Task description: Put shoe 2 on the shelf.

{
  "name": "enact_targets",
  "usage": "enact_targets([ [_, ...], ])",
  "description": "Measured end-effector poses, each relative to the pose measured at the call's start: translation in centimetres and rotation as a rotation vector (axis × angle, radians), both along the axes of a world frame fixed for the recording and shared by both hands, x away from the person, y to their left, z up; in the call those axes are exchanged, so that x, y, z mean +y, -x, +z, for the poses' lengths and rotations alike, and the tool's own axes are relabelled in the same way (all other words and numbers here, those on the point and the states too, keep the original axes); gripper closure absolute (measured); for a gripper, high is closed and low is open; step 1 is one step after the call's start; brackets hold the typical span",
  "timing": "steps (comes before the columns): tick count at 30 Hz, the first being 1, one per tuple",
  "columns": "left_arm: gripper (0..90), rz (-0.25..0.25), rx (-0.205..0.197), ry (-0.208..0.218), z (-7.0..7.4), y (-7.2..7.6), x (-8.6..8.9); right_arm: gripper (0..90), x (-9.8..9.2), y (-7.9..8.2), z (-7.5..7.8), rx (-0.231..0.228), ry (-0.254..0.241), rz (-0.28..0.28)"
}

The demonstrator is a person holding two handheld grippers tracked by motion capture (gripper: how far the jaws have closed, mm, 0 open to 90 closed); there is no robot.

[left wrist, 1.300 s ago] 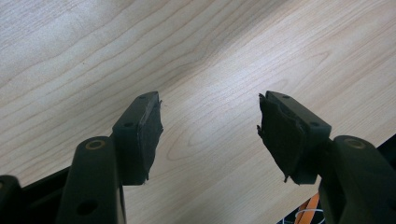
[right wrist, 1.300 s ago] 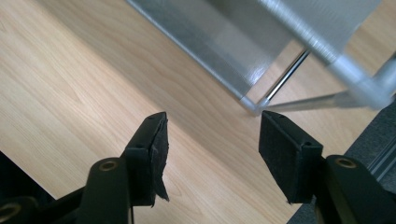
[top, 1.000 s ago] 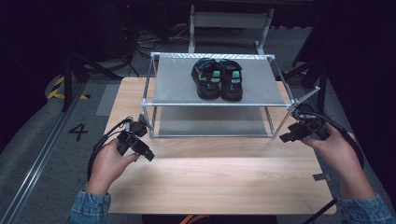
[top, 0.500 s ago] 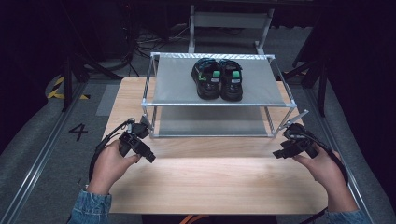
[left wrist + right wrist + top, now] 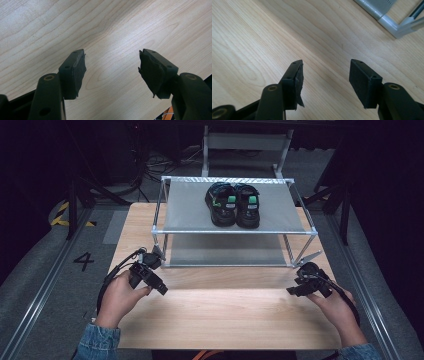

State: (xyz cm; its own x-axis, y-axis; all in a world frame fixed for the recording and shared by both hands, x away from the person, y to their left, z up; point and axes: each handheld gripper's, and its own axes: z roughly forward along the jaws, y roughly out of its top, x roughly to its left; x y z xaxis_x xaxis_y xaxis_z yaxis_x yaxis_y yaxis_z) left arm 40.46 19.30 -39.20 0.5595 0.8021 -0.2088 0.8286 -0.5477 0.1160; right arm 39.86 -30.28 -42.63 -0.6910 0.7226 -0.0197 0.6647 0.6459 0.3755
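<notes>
Noted a pale wooden table [image 5: 225, 320], its grain running crosswise, with light glaring off the middle. Saw grey floor [image 5: 387, 270] on both sides of it. Found a black number 4 [image 5: 83, 261] marked on that floor to the left, just beside a metal rail [image 5: 40, 295] running slantwise. Spotted yellow-and-black tape [image 5: 62, 215] farther back on the left. Made out loose cables [image 5: 160, 162] and a grey metal frame [image 5: 247, 140] beyond the table's far edge, against darkness.
</notes>
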Motion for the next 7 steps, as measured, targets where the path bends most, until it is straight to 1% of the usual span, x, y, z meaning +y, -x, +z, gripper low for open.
enact_targets([
  [1,37.5,-0.002,-0.002,0.000,0.01,0.00,0.01,45.3,0.02,-0.04,-0.23,-0.003,0.008,-0.001],
  [4,37.5,-0.001,-0.001,-0.001,0.03,0.02,0.02,45.4,-0.01,-0.09,-0.73,0.004,-0.013,-0.002],
  [7,37.4,0.001,0.003,-0.001,-0.03,-0.01,0.07,45.6,-0.01,-0.18,-1.12,0.013,-0.011,-0.011],
])
